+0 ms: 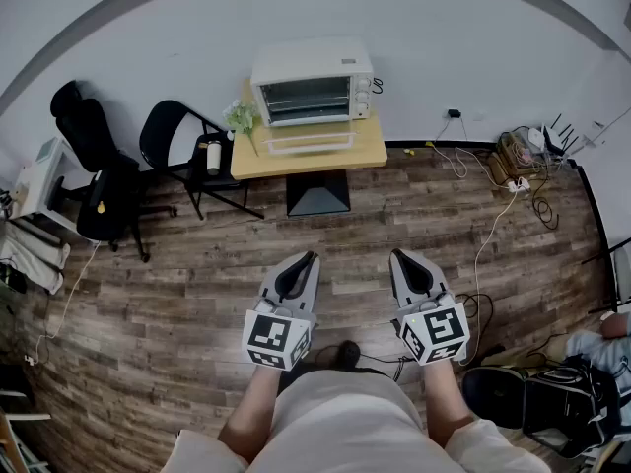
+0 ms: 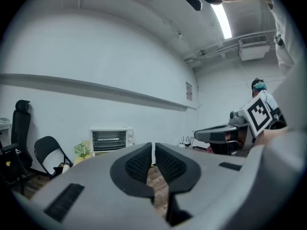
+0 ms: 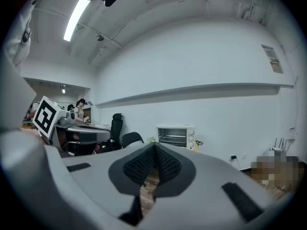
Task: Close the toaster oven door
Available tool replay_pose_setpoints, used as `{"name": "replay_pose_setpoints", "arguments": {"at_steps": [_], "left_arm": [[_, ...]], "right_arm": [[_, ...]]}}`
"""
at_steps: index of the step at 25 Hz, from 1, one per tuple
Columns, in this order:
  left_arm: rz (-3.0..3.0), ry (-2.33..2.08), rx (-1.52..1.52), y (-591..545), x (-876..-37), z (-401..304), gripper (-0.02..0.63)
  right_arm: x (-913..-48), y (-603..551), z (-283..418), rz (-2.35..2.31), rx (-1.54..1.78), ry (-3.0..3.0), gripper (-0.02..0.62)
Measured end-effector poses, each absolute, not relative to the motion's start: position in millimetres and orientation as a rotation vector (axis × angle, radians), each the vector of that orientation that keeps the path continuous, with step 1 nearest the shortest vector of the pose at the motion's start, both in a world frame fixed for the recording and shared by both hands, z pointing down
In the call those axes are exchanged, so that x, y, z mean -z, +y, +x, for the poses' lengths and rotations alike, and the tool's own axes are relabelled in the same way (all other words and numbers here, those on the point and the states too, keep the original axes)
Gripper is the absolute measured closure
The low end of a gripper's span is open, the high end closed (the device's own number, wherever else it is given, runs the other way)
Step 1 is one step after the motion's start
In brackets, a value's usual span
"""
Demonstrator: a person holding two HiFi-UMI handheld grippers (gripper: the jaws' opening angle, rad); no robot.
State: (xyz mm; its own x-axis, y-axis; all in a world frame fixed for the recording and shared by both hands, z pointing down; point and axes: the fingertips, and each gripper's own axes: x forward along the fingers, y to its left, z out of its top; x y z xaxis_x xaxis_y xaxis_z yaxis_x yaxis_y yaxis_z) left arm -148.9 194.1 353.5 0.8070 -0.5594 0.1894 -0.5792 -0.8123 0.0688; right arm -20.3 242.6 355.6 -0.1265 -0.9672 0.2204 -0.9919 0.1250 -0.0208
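A white toaster oven (image 1: 312,82) stands on a small wooden table (image 1: 296,162) against the far wall. Its glass door (image 1: 308,142) hangs folded down and open in front. The oven shows small and distant in the left gripper view (image 2: 109,139) and in the right gripper view (image 3: 176,136). My left gripper (image 1: 308,256) and right gripper (image 1: 399,255) are held side by side close to my body, far from the table. Each points toward the oven. The left gripper's (image 2: 153,145) jaws meet with only a thin slit and nothing between them. The right gripper's (image 3: 154,146) jaws are shut and hold nothing.
A black folding chair (image 1: 177,136) with a white bottle (image 1: 212,156) on it stands left of the table. A black office chair (image 1: 94,156) is further left. A small plant (image 1: 240,116) sits on the table corner. Cables (image 1: 473,166) trail over the wooden floor at right, with a black bag (image 1: 552,402) nearby.
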Motion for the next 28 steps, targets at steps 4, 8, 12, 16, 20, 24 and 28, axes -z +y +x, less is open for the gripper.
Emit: {"name": "replay_pose_setpoints", "arguments": {"at_steps": [4, 8, 12, 16, 20, 24, 28], "left_arm": [[2.876, -0.906, -0.232, 200, -351, -136, 0.581], [2.882, -0.897, -0.229, 208, -350, -126, 0.581], [2.885, -0.884, -0.23, 213, -352, -117, 0.581], [2.89, -0.866, -0.24, 221, -354, -107, 0.581], [2.893, -0.86, -0.231, 227, -354, -99, 0.581], [2.901, -0.844, -0.232, 234, -355, -92, 0.581], [2.909, -0.844, -0.241, 233, -356, -91, 0.58]], "right_arm": [[-355, 251, -12, 1.968, -0.233, -2.242, 0.597], [-357, 261, -6, 1.97, -0.234, -2.24, 0.597], [-359, 267, -6, 1.935, -0.234, -2.266, 0.597], [-364, 275, -12, 1.848, -0.226, -2.301, 0.597], [-366, 281, -3, 1.89, -0.234, -2.275, 0.595], [-368, 288, 8, 1.939, -0.238, -2.253, 0.595], [-369, 284, 10, 1.957, -0.257, -2.267, 0.526]]}}
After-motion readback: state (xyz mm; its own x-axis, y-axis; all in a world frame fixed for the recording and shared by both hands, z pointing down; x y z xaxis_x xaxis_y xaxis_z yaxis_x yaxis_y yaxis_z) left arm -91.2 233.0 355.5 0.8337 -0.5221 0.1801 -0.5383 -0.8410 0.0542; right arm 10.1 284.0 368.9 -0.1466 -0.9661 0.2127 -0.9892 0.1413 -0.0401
